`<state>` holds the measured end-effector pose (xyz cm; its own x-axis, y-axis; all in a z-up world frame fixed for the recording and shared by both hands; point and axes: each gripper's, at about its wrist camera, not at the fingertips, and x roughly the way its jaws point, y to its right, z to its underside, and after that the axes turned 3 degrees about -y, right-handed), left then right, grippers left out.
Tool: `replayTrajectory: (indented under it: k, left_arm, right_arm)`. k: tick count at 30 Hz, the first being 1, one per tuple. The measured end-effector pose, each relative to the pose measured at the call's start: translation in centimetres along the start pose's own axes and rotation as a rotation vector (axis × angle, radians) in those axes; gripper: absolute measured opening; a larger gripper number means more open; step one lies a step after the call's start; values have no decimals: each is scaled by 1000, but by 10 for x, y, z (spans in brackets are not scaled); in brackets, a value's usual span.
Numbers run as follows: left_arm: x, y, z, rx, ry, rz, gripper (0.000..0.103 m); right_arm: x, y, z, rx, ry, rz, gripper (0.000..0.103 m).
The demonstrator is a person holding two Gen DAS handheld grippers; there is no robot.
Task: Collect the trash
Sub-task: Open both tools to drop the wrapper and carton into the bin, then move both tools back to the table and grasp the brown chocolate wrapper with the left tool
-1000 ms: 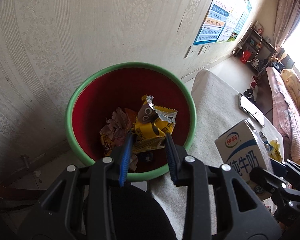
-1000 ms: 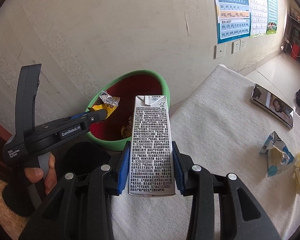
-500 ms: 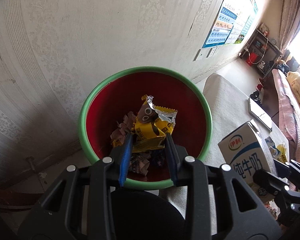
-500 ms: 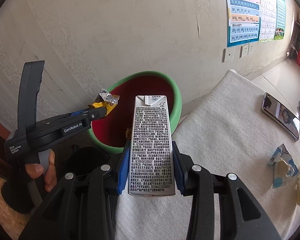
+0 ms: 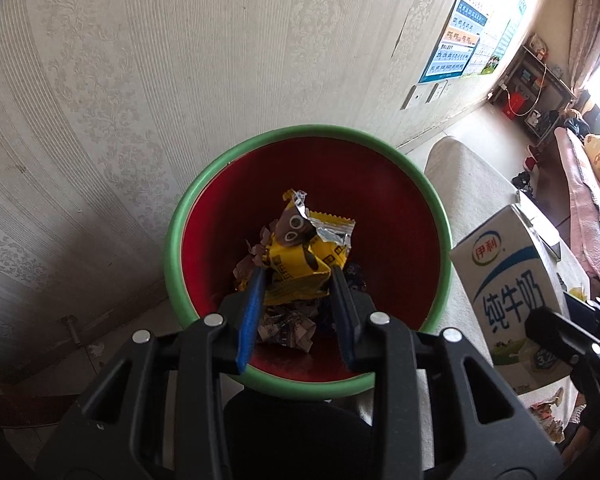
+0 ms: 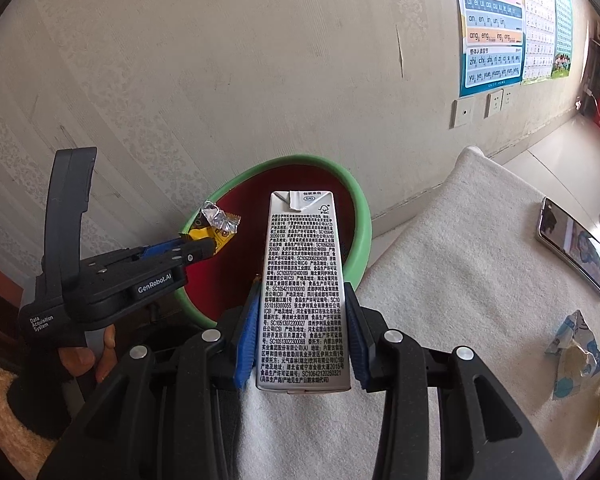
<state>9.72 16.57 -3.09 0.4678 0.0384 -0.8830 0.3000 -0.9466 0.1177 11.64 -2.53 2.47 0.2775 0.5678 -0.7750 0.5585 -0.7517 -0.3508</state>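
The left gripper (image 5: 298, 276) held a yellow snack wrapper (image 5: 300, 256) pinched between its fingers above the red bin (image 5: 380, 200). The right gripper (image 6: 302, 320) clamped an upright milk carton (image 6: 302, 280) near the white-covered counter's (image 6: 460, 280) edge beside the bin.

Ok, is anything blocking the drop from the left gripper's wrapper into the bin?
Nothing visible does. The left gripper holds the yellow wrapper over the open mouth of the bin, with only earlier trash beneath it. The milk carton sits off to the right.
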Motion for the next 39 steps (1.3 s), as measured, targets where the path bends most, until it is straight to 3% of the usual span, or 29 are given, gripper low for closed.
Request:
replayTrajectory:
  k: [10,11,12,14,19,21,25,30,34,39]
  left_arm:
    - [7,-2,-7,-3,-3,-16,32]
    - [7,-3,-7,-6,-3,-20,35]
    - [8,-3,-8,-9,-1,-25,48]
    - [6,-3,-8,-17,13,-20,59]
    - [-9,-1,-4,-4,83,-14,69]
    - [-18,5,-1,3,127,-6,78]
    - [-36,23,6,26,195,40,81]
    - [-37,54,19,74,158,105,81]
    - [-28,78,33,93,59,163,81]
    - [-28,149,80,340,-68,314,81]
  right_arm:
    - [14,-11,-24,-2,15,-25,39]
    - [14,-12,-26,-2,23,-28,39]
    - [13,-12,-28,-2,30,-30,44]
    - [11,-13,-29,4,45,-28,72]
    - [1,-6,-22,-3,66,-6,73]
    - [-7,0,-14,-6,81,7,77]
    - [-27,17,8,-8,109,59,81]
    - [-56,65,48,70,119,174,84]
    - [-83,126,87,223,98,281,84]
    - [-113,188,132,399,87,396,84]
